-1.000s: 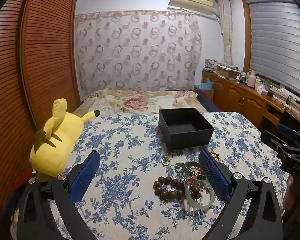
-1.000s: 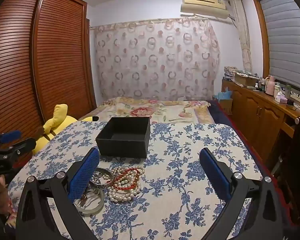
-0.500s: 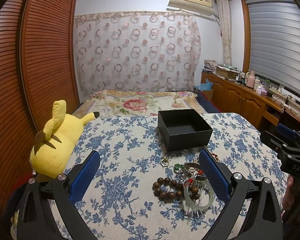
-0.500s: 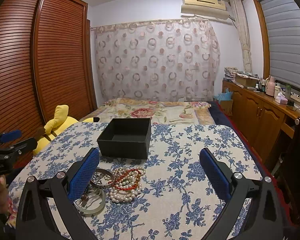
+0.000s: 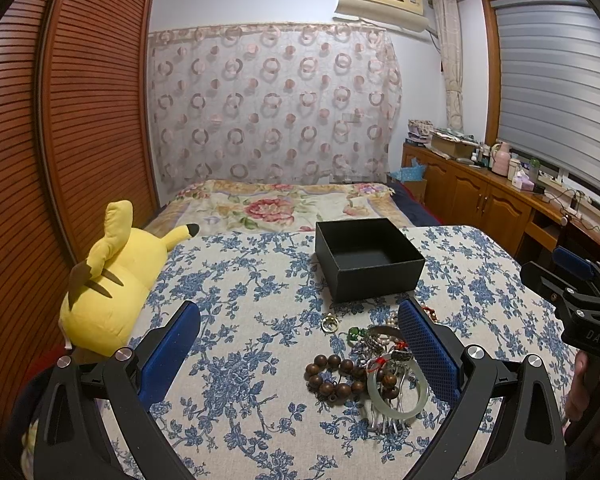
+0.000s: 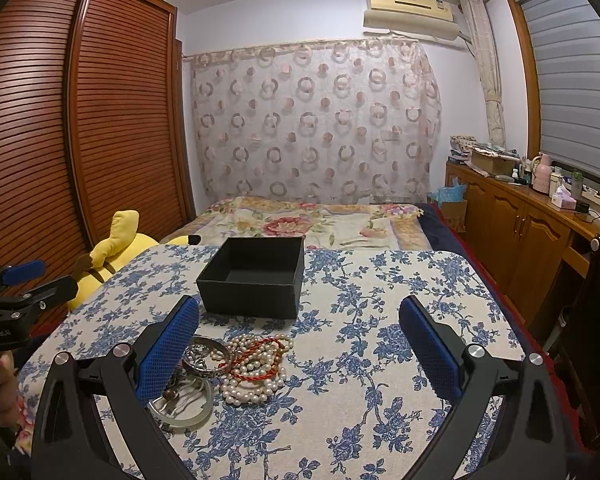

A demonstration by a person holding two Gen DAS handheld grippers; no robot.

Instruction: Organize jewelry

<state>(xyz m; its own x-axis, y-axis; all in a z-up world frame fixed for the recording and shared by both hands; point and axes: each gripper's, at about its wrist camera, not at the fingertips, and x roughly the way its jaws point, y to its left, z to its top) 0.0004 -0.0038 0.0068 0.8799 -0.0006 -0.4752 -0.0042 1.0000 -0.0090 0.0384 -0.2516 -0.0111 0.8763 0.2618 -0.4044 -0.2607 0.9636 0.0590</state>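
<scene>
An empty black box point(image 5: 368, 262) point(image 6: 254, 278) stands open on the floral-clothed table point(image 5: 236, 360) point(image 6: 380, 360). In front of it lies a jewelry pile: a brown bead bracelet point(image 5: 334, 374), a pale green bangle point(image 5: 396, 394) point(image 6: 188, 410), a small gold ring point(image 5: 329, 325), a pearl necklace point(image 6: 256, 372) with a red bead strand point(image 6: 260, 354), and a silver bangle point(image 6: 206, 356). My left gripper point(image 5: 299, 344) hovers open above the table, the pile near its right finger. My right gripper point(image 6: 299, 344) is open too, the pile near its left finger. Both are empty.
A yellow plush toy point(image 5: 112, 280) lies at the table's left edge. Beyond the table are a bed point(image 5: 284, 204), a wooden wardrobe point(image 5: 60, 140) on the left and a wooden sideboard point(image 5: 480, 196) on the right. A hand point(image 6: 2, 384) holds the other gripper.
Both views have shifted very slightly, with the box and pile barely lower in frame. Nothing was taken hold of and both grippers stay open.
</scene>
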